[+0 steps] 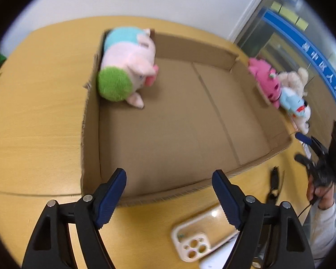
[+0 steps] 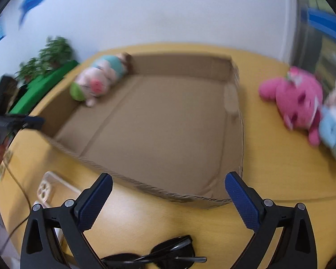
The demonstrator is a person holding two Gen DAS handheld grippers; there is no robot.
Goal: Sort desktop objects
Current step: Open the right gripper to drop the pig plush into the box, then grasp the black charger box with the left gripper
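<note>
A shallow cardboard box [image 1: 90, 121] [image 2: 179, 63] lies on the wooden table. A pink pig plush with green and blue parts [image 1: 127, 67] [image 2: 98, 79] lies in its far left corner. My left gripper [image 1: 169, 177] is open and empty over the box's near edge. My right gripper [image 2: 169, 181] is open and empty at the box's near rim; it also shows in the left wrist view [image 1: 302, 148]. A pink plush [image 1: 266, 78] [image 2: 298, 100], a cream plush [image 1: 293, 78] and a light blue plush [image 1: 291, 99] [image 2: 333, 130] lie on the table right of the box.
A cream phone case [image 1: 201, 235] [image 2: 49, 188] lies on the table before the box. Black sunglasses [image 2: 159, 255] lie under my right gripper. A cable [image 2: 18, 192] runs at the left table edge. Green plants [image 2: 49, 56] stand far left. A glass door is at right.
</note>
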